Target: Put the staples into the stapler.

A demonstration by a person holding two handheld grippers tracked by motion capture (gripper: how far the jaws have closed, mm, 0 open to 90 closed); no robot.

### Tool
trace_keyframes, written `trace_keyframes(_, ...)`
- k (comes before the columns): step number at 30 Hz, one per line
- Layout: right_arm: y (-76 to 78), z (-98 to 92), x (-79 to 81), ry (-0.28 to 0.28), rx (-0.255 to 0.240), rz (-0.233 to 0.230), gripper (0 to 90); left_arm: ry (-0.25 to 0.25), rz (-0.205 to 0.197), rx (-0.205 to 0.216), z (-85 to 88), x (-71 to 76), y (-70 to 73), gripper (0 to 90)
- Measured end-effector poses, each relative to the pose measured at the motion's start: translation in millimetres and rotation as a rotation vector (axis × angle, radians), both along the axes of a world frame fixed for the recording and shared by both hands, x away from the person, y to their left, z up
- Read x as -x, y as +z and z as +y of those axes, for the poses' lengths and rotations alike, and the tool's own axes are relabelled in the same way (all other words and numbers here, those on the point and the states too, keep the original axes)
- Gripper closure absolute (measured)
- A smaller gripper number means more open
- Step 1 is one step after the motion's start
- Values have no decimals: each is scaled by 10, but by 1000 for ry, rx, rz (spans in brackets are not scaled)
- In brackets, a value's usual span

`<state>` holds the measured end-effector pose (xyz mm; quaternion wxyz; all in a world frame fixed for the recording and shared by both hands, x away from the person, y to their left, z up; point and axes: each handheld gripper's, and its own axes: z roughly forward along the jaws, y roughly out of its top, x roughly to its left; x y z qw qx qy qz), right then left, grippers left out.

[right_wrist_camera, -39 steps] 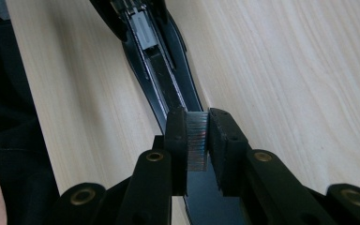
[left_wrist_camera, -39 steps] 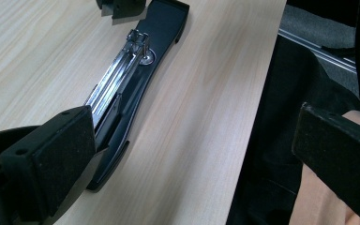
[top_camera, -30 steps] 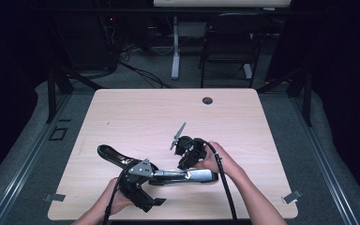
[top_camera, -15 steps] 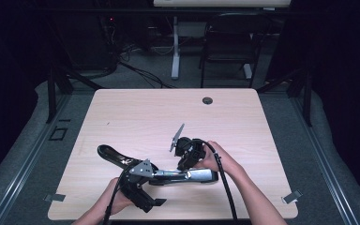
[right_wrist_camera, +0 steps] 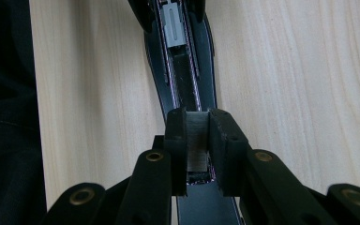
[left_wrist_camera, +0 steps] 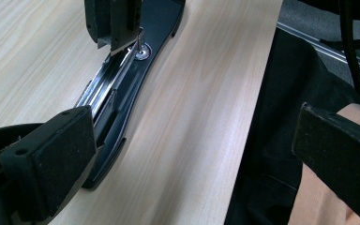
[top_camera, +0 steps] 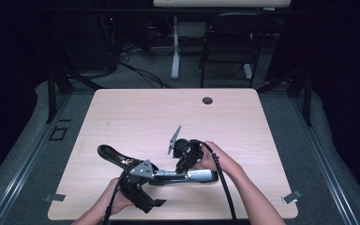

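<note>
A long black stapler (top_camera: 168, 176) is lying open on the wooden table (top_camera: 136, 117), near the edge where the person is sitting. Its shiny metal part is lying flat, and its black top part (top_camera: 112, 155) is sticking out toward the left in the high view.

In the right gripper view, the stapler (right_wrist_camera: 180, 70) is running straight up the middle, with a grey piece (right_wrist_camera: 172, 26) sitting in its track. The right gripper (right_wrist_camera: 198, 154) is pinching a small flat metal piece (right_wrist_camera: 197, 143) between its two black pads, right above that track. The jaws are almost closed on it. In the high view, the right gripper (top_camera: 187, 157) is pointing down at the stapler, and a hand (top_camera: 215, 159) is holding it.

In the left gripper view, the left gripper (left_wrist_camera: 192, 154) is standing wide open with nothing between its pads. The stapler (left_wrist_camera: 117, 98) is lying just beside its left pad. In the high view, the left gripper (top_camera: 140, 187) is sitting by the near edge.
</note>
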<state>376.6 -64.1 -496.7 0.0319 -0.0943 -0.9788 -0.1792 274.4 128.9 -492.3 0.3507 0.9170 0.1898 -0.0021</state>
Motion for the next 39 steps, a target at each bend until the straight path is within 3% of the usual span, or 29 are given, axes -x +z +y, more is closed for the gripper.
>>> trace_keyframes(26,-22,25,1,81,25,-24,780,-15,4,-9,-22,8,-19,0)
trace_keyframes(27,-20,27,1,87,31,-24,781,-20,11,6,-24,5,-28,0)
trace_keyframes(30,-23,35,-7,105,35,-22,780,-15,8,-10,-27,12,-22,0)
trace_keyframes(39,-30,34,-19,121,35,-14,781,-21,14,2,-30,7,-35,0)
